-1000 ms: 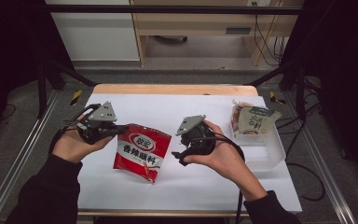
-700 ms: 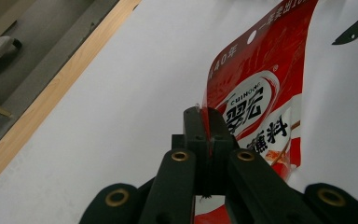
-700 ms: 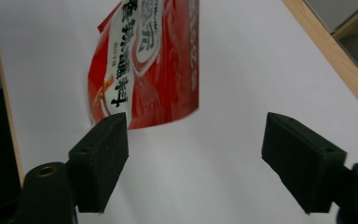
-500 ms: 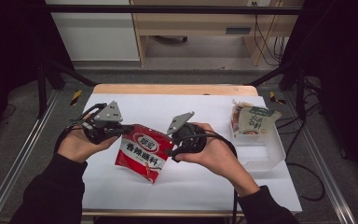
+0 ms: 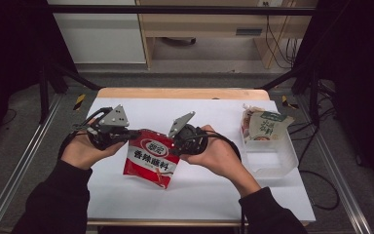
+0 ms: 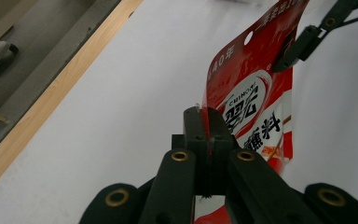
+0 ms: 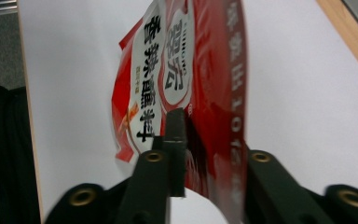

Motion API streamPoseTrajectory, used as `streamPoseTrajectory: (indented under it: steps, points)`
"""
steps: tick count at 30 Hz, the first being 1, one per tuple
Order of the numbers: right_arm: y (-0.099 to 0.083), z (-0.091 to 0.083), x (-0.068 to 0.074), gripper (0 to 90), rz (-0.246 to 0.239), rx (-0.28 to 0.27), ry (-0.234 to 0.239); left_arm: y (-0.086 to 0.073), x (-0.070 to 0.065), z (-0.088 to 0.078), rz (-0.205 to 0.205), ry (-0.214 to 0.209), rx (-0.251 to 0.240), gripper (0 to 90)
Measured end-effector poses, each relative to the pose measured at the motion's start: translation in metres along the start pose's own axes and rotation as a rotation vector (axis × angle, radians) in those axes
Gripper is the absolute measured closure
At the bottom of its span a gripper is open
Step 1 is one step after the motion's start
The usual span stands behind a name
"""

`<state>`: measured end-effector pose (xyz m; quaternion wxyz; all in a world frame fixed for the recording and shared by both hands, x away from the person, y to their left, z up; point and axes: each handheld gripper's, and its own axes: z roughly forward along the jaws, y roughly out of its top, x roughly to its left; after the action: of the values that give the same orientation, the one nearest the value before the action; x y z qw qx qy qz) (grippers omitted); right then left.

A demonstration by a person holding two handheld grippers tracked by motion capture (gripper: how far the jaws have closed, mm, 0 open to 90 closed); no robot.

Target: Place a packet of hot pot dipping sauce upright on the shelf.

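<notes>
The red seasoning pouch [image 5: 150,157] is held above the white counter [image 5: 209,190] by its upper corners. One corner is clamped edge-on between the closed jaws of the left gripper [image 6: 206,122]. At the right gripper [image 7: 200,140] the jaws have just been closing, and the pouch's top band lies between them; the near jaw appears to sit on the film, so this corner is judged gripped as well.

Progress: the pick-up is done and a two-point hold is established. Tearing or placing is judged outstanding, as the top seal appears unbroken.

Materials: the pouch is glossy printed plastic film, flat, flexible, slightly creased, with a punched hang hole near the top. A clear, rigid plastic tub [image 5: 275,155], well apart beyond the right gripper, contains a pale green-labelled packet [image 5: 265,125] standing upright.
</notes>
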<state>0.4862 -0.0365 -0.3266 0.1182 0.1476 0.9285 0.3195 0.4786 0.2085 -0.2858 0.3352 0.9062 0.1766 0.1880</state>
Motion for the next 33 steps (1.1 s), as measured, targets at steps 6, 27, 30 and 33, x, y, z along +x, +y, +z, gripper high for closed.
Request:
streamPoseTrajectory:
  steps: [6, 27, 30, 33]
  points:
    - [0.005, -0.005, -0.003, 89.3, 0.001, -0.018, 0.008, -0.004, 0.002, -0.005, -0.014, -0.007, -0.016, 90.0]
    - [0.032, -0.022, -0.007, 89.9, -0.080, 0.076, -0.039, -0.021, 0.011, -0.004, -0.090, -0.023, -0.107, 83.0]
    - [0.033, -0.021, -0.007, 89.9, -0.082, 0.082, -0.039, -0.023, 0.012, -0.003, -0.096, -0.015, -0.109, 79.8]
    - [0.033, -0.021, -0.008, 90.0, -0.089, 0.084, -0.044, -0.024, 0.013, -0.005, -0.101, -0.007, -0.118, 76.7]
